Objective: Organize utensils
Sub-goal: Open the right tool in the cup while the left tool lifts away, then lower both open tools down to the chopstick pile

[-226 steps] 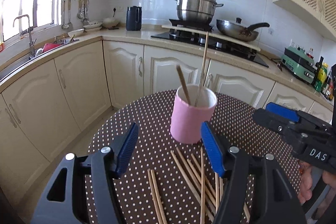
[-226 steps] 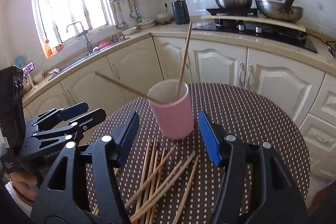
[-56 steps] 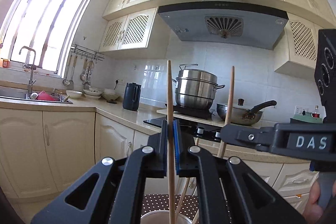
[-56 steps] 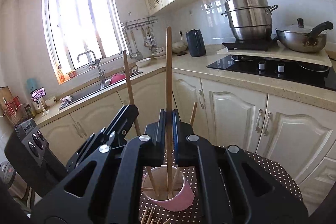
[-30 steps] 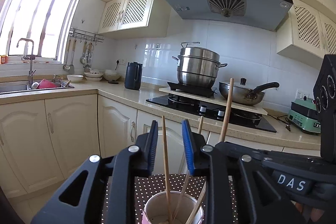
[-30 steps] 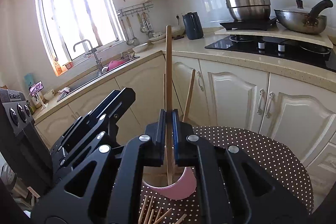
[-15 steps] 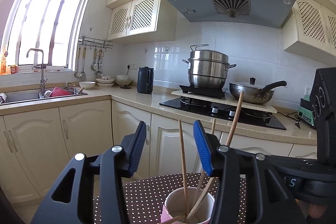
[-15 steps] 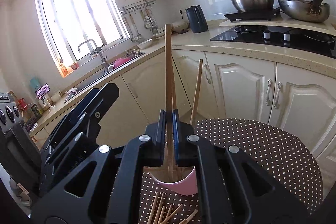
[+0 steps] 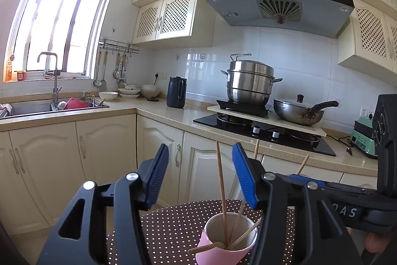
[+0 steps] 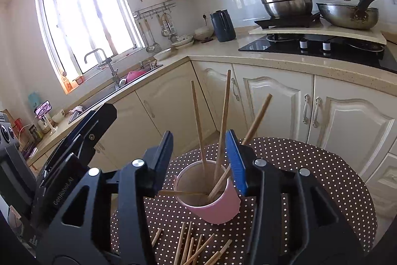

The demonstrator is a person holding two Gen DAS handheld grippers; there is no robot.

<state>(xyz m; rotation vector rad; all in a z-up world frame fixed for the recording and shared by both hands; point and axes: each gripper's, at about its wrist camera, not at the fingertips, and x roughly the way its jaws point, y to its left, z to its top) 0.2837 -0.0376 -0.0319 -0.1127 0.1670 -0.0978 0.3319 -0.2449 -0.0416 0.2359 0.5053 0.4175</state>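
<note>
Polka-dot table [image 10: 310,165], pink cup [image 10: 213,205] with five chopsticks [image 10: 224,121] inside, both tools' jaws opening, empty

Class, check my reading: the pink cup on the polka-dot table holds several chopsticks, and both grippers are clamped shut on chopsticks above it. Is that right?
Not quite. The pink cup on the polka-dot table does hold several chopsticks, but neither gripper is clamped. The right wrist view shows the right gripper with its jaws opening and nothing gripped; the left wrist view shows the same for the left gripper.
</note>
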